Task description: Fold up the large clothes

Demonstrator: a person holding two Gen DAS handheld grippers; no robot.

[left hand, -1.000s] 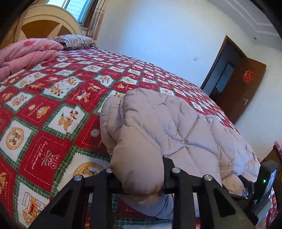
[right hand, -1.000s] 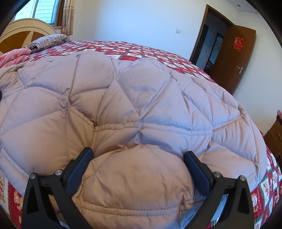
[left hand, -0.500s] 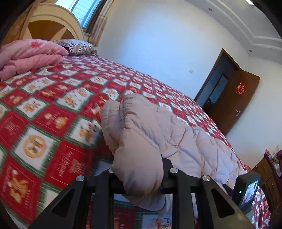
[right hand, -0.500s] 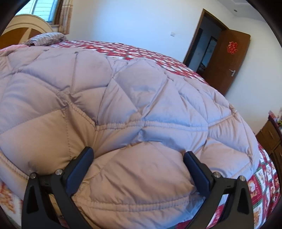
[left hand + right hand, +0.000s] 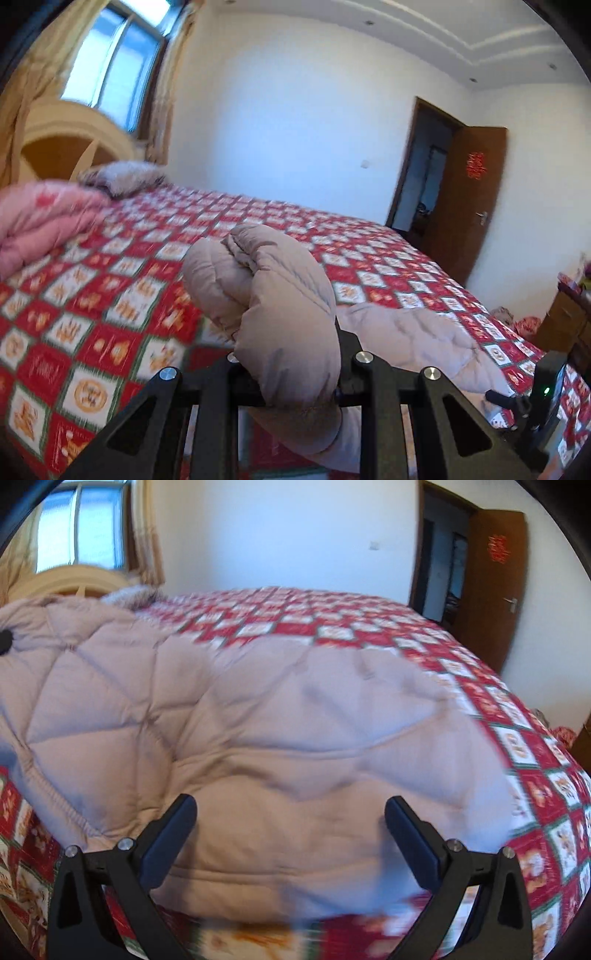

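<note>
A puffy, pale pinkish-beige quilted jacket [image 5: 280, 295] lies across the red patchwork bedspread [image 5: 92, 314]. My left gripper [image 5: 295, 369] is shut on a bunched edge of it and holds that part up off the bed, so the padding bulges over the jaws and hides the fingertips. In the right wrist view the jacket [image 5: 258, 701] fills most of the picture. My right gripper [image 5: 291, 812] stands wide, and the thick lower hem is pressed between its two fingers.
A folded pink quilt [image 5: 40, 225] and a striped pillow [image 5: 122, 177] lie by the cream headboard [image 5: 66, 147] under the window. A brown door [image 5: 476, 192] stands ajar at the right. A wooden dresser [image 5: 569, 317] is by the bed's right side.
Both grippers have risen with the jacket. The held edge is now higher above the bedspread, and more of the wall, window and ceiling shows. Neither jaw width has visibly changed.
</note>
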